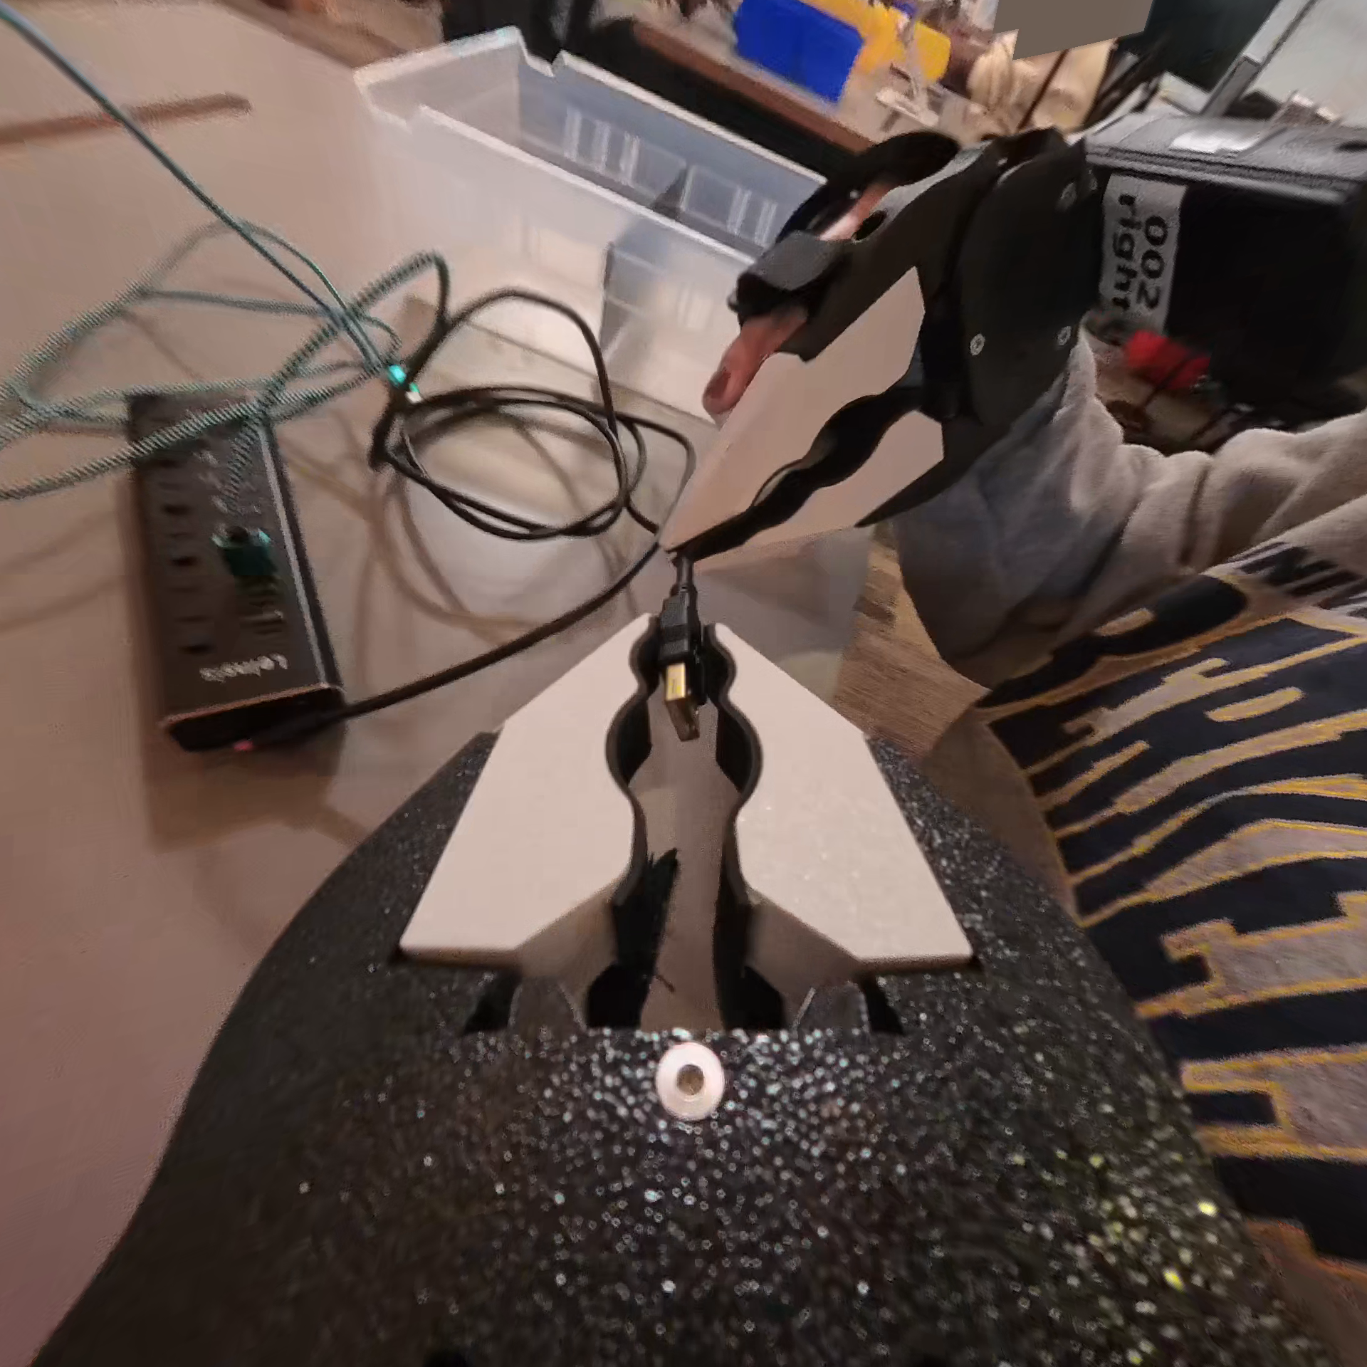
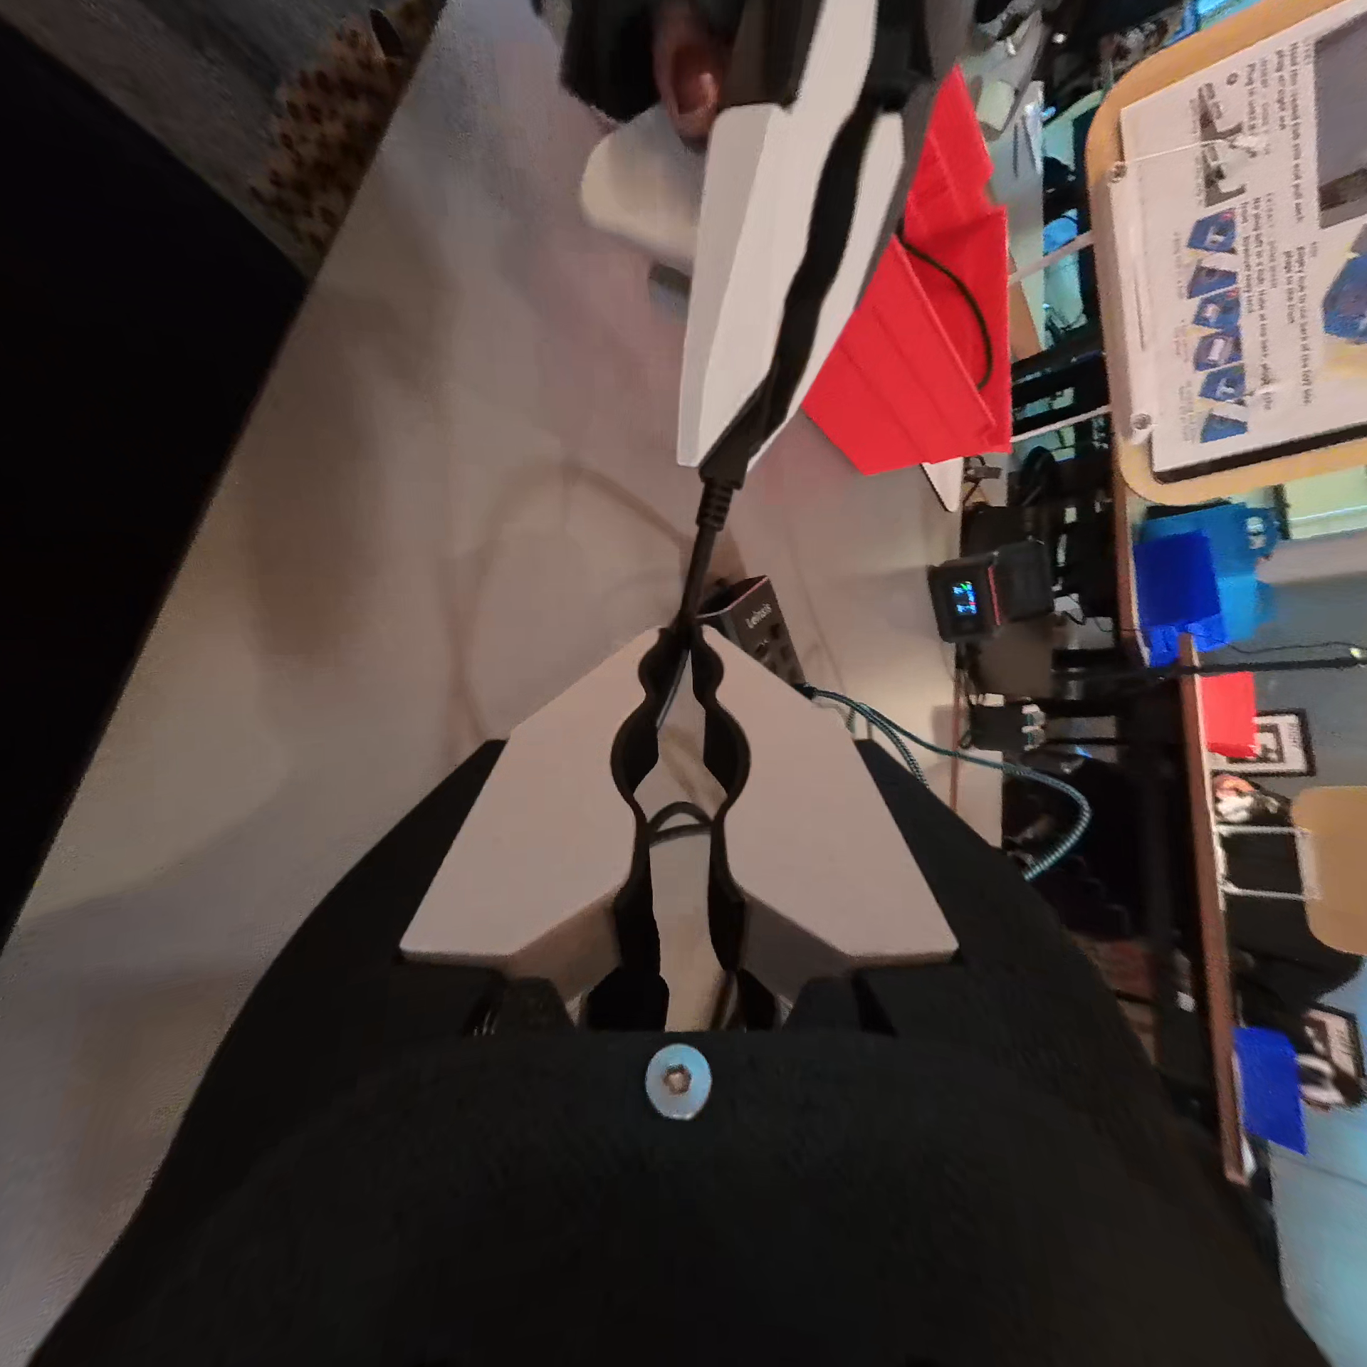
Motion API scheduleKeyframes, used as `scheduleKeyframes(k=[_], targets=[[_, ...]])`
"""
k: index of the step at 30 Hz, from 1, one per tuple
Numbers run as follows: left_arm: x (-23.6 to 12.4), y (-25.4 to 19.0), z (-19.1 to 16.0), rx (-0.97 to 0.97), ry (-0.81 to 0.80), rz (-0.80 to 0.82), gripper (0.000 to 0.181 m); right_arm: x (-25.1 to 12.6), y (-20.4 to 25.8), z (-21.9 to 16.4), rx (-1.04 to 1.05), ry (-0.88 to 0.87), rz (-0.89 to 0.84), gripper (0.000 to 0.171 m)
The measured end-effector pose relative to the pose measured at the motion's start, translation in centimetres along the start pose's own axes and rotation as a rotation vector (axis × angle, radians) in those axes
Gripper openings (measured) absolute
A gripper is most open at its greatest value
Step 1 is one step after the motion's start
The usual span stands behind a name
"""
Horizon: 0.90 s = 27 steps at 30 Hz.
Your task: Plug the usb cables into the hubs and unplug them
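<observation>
My left gripper [image 1: 677,636] is shut on a black USB plug [image 1: 680,695], whose gold metal end points back toward the camera. My right gripper [image 2: 677,640] is shut on the plug's black cable [image 2: 699,562], just behind the plug. The two grippers meet tip to tip above the table edge. The right gripper also shows in the left wrist view [image 1: 669,544], and the left gripper shows in the right wrist view [image 2: 710,458]. A black USB hub [image 1: 229,562] lies on the table to the left with a teal plug [image 1: 240,551] in one port. The hub also shows in the right wrist view [image 2: 754,618].
Loose black cable loops [image 1: 618,444] and a teal braided cable [image 1: 222,214] lie beyond the hub. A clear plastic bin [image 1: 592,170] stands at the back. A red bin [image 2: 925,333] sits on the table. A patterned rug [image 1: 1183,851] lies off the table's right edge. The grippers' ends are close to 4 cm from one another.
</observation>
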State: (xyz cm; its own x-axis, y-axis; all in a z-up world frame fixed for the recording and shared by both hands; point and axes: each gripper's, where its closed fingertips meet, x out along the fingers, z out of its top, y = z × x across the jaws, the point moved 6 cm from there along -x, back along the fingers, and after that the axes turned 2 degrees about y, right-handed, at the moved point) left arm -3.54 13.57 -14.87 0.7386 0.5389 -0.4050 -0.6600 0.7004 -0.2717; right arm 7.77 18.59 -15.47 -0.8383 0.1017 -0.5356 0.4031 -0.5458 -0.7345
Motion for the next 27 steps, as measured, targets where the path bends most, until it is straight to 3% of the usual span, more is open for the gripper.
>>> scheduleKeyframes(k=[2, 4, 6, 8, 11, 14, 16, 19, 21, 23, 25, 27], targets=[[-0.4, 0.3, 0.7, 0.043, -0.076, 0.075, 0.007, -0.1, -0.8, -0.1, 0.093, -0.011, -0.056, 0.005], [-1.3, 1.0, 1.6, 0.069, -0.189, 0.197, 0.006, -0.6, -2.8, -0.5, 0.266, -0.035, -0.155, 0.026], [-2.3, 1.3, 2.6, 0.075, -0.348, 0.31, 0.005, -1.7, -5.0, -0.6, 0.486, -0.168, -0.26, 0.03], [-3.1, 1.0, 3.5, 0.078, -0.492, 0.372, 0.005, -2.8, -5.5, 0.4, 0.683, -0.393, -0.169, 0.019], [-3.8, -0.1, 4.8, 0.09, -0.67, 0.366, 0.005, -3.0, -5.6, 1.8, 0.992, -0.63, 0.125, 0.009], [-3.6, -1.4, 6.0, 0.081, -0.801, 0.292, 0.005, -1.7, -5.2, 2.5, 1.247, -0.732, 0.367, 0.022], [-3.0, -2.3, 6.6, 0.077, -0.851, 0.224, 0.005, -1.2, -6.0, 2.5, 1.385, -0.868, 0.319, 0.03], [-2.1, -3.1, 7.1, 0.023, -0.895, 0.122, 0.005, -2.4, -6.8, 2.7, 1.486, -1.196, 0.264, 0.034], [-1.5, -3.2, 7.3, -0.005, -0.896, 0.072, 0.005, -3.3, -6.9, 2.8, 1.499, -1.337, 0.277, 0.026], [-1.2, -3.4, 7.5, -0.003, -0.887, 0.041, 0.005, -3.5, -6.8, 2.6, 1.491, -1.367, 0.23, 0.022], [-0.9, -3.6, 7.8, 0.007, -0.862, 0.019, 0.005, -3.6, -6.7, 2.2, 1.471, -1.349, 0.164, 0.006], [-0.9, -3.7, 7.9, 0.01, -0.845, 0.008, 0.005, -3.8, -6.8, 2.1, 1.445, -1.352, 0.153, 0.006]])
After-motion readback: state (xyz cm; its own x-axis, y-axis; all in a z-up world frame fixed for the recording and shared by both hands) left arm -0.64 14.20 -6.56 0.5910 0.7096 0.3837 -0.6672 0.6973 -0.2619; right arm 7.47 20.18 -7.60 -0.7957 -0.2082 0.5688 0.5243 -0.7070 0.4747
